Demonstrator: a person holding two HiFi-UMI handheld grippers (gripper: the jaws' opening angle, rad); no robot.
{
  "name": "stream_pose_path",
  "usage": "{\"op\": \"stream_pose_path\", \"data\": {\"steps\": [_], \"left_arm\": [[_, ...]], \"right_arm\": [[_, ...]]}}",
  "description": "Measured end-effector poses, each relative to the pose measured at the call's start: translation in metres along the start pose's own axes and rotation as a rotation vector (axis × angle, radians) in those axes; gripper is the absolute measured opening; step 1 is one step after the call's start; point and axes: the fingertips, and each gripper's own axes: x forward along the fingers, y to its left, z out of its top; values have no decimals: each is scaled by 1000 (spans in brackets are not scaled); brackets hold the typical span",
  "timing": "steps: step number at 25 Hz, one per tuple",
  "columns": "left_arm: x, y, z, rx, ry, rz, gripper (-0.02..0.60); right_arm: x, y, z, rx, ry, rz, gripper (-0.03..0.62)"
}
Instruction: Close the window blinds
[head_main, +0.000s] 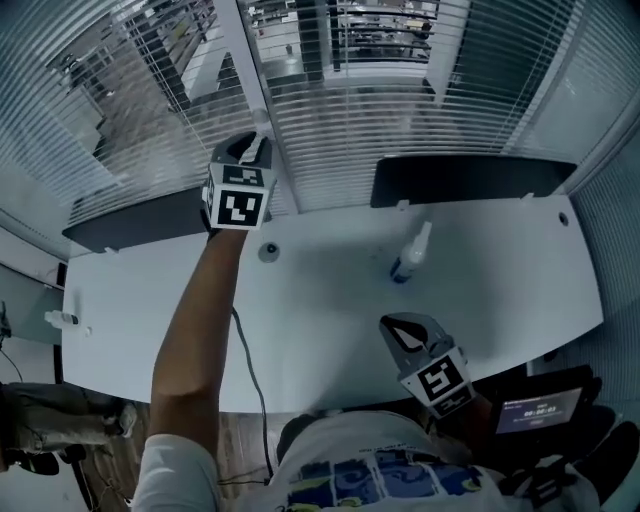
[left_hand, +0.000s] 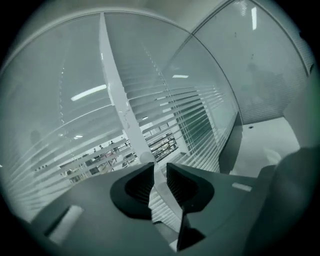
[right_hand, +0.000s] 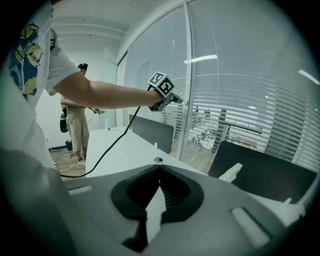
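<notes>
Left gripper (left_hand: 160, 172): jaws a narrow gap apart, nothing between them, raised by the white window post (left_hand: 117, 100) | right gripper (right_hand: 159, 170): jaws together, empty, low over the desk (head_main: 320, 320) | blinds (head_main: 370, 110): slats open, just beyond the left jaws; I can pick out no wand or cord | risk: closing on slats would bend them, and so narrow a gap may slip past a thin cord

Recording spray bottle (head_main: 410, 255) resting on white desk (head_main: 330, 330); noting round grommet (head_main: 268, 251) lying to its left, apart; observing dark partition panels (head_main: 470, 180) standing along far edge.
</notes>
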Motion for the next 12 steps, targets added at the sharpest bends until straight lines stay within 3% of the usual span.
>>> {"op": "stream_pose_path", "data": {"steps": [6, 12], "left_arm": [[56, 9, 13, 96, 48, 82, 112], [62, 16, 9, 183, 69, 141, 127]], "right_arm": [[7, -39, -16, 9, 34, 4, 3], [7, -39, -26, 48, 39, -2, 3]]}}
